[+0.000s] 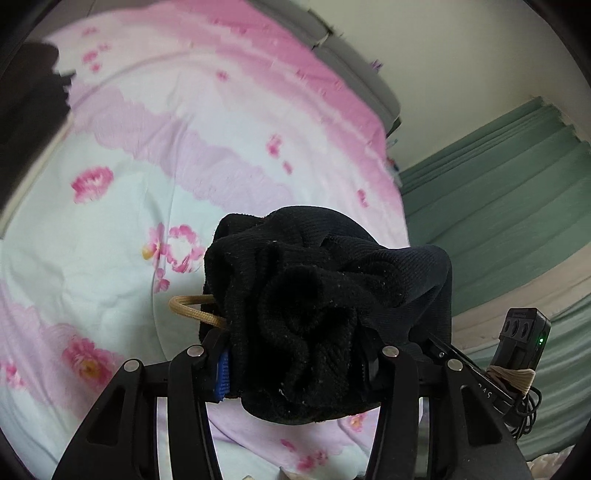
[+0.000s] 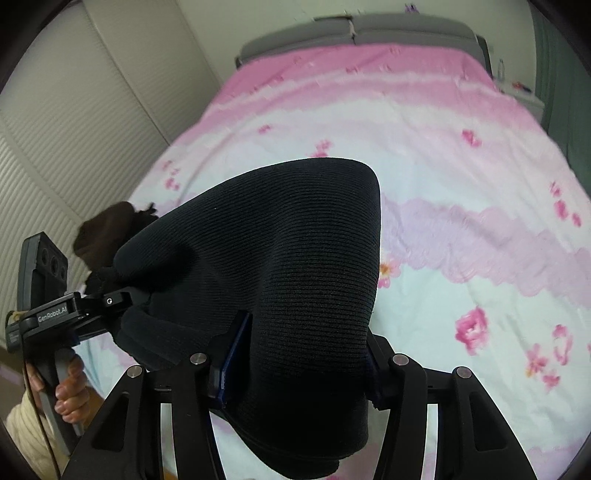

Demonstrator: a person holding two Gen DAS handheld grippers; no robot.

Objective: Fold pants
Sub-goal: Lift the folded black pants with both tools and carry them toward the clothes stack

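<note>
The pants [image 1: 325,306] are black ribbed knit with a tan drawstring [image 1: 192,308]. My left gripper [image 1: 295,365] is shut on a bunched part of them, near the drawstring, held above the bed. My right gripper [image 2: 299,365] is shut on a smooth stretch of the same pants [image 2: 295,258], which drapes over its fingers and hangs below. In the right wrist view the left gripper [image 2: 110,301] shows at the left, gripping the pants' other end. The fingertips of both are hidden by cloth.
A bed with a pink and pale-blue flowered cover [image 2: 443,184] lies below both grippers. A grey headboard [image 2: 351,31] is at the far end. A white slatted wardrobe [image 2: 74,129] is left of the bed, green curtains [image 1: 498,206] right. A dark garment [image 1: 33,92] lies at the bed's edge.
</note>
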